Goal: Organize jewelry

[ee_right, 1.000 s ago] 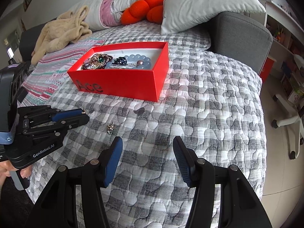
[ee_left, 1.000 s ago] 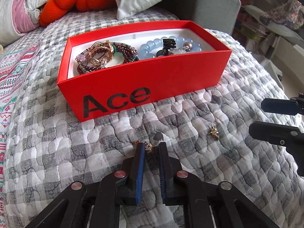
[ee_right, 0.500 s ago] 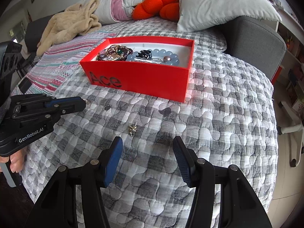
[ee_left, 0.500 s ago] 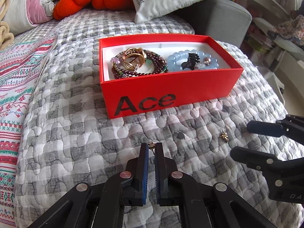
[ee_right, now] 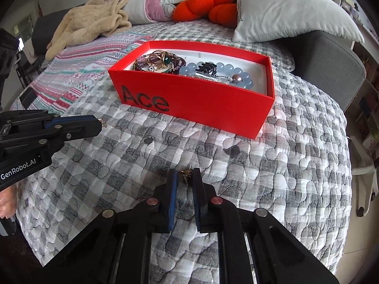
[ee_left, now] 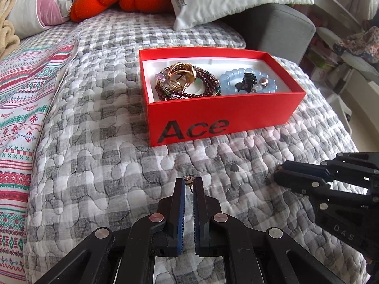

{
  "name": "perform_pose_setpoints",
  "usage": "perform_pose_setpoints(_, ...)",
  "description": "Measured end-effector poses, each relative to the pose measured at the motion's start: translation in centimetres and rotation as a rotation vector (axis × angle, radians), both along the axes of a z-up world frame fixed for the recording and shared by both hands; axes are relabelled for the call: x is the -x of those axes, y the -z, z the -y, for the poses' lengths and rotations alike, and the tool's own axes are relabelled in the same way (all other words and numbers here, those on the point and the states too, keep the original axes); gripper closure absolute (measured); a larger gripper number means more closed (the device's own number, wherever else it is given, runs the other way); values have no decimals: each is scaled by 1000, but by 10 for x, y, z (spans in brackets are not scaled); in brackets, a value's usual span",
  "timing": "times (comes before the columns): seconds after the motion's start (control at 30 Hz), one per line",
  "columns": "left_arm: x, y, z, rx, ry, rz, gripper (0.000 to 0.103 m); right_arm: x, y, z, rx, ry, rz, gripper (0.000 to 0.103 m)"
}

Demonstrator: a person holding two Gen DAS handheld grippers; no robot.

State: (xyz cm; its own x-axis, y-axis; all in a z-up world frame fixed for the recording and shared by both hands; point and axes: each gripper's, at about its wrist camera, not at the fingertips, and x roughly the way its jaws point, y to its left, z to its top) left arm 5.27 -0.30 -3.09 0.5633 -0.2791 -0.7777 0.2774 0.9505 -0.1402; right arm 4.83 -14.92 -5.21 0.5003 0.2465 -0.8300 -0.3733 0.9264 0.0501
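Observation:
A red "Ace" box (ee_left: pixel 220 116) (ee_right: pixel 201 99) sits on the grey checked quilt and holds garnet and gold bracelets (ee_left: pixel 184 82) and a pale blue bead bracelet (ee_left: pixel 246 82). My left gripper (ee_left: pixel 188 180) is shut on a small gold earring (ee_left: pixel 188 179) and holds it above the quilt, in front of the box; it shows in the right wrist view (ee_right: pixel 100 122) too. My right gripper (ee_right: pixel 185 176) has closed around a second gold earring (ee_right: pixel 186 175) lying on the quilt, its jaws narrow.
Orange plush (ee_right: pixel 206 2), pillows (ee_right: pixel 291 11) and a beige blanket (ee_right: pixel 94 23) lie at the bed's head. A striped cloth (ee_left: pixel 23 90) covers the left side. A grey armrest (ee_left: pixel 279 30) and the bed's right edge lie beyond the box.
My left gripper lifted its earring and drew back from the box. My right gripper moved forward over the second earring and closed from wide open to narrow around it.

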Motion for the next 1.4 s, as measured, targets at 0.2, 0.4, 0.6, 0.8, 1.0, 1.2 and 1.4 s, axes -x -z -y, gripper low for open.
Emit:
perform_pose_setpoints(0.2,-3,-7,-4,24,-15,9,101,0,-9,9,-31,27,2,94)
perform_pose_setpoints(0.4,-11,-25,-4,50,-27,56,101,-6,-41,22,-97,66,70,94)
perform_pose_setpoints(0.6,-25,-38,-5,107,-49,83,101,-18,-57,29,-164,101,97,94)
perform_pose_setpoints(0.8,-39,-44,7,131,-30,122,101,-29,-64,29,-187,122,115,94)
perform_pose_setpoints(1.0,-56,-31,20,105,-23,115,101,-39,-61,33,-209,139,107,94)
perform_pose_setpoints(1.2,-59,-28,27,94,-13,124,98,-43,-59,35,-210,138,107,94)
perform_pose_setpoints(1.4,-45,-38,22,77,-21,144,78,-49,-60,33,-199,137,112,94)
